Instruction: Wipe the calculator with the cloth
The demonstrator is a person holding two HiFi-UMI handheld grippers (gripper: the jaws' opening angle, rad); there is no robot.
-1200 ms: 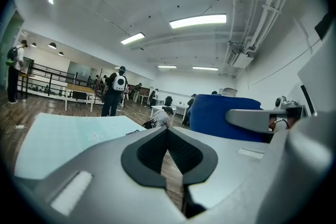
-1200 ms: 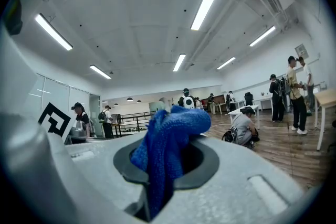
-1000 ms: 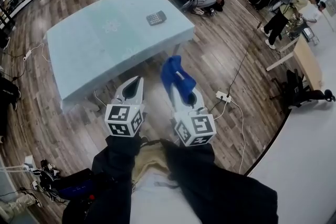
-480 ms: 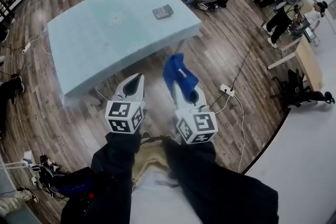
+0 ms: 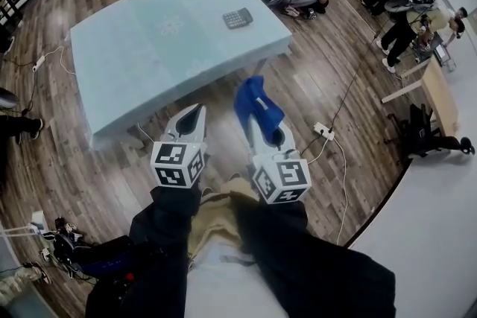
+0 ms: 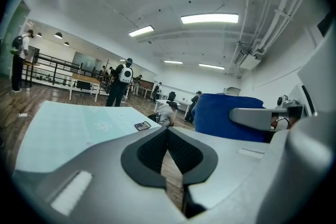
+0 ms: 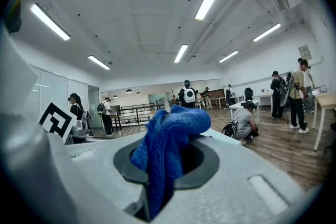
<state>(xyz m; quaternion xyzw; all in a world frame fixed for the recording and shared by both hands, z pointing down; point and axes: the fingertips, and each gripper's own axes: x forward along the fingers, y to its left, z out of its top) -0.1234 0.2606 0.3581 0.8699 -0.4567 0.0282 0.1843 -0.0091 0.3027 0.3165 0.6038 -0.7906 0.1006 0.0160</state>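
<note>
Calculator [image 5: 238, 18] drifted right in head view | left gripper [image 6: 168, 136] jaws together, empty | right gripper [image 7: 169, 155] clamped on blue cloth [image 7: 170, 126]

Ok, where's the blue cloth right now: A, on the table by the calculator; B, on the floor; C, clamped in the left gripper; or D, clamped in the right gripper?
D: the cloth is pinched between the jaws of the right gripper, while the left gripper is shut on nothing.
</note>
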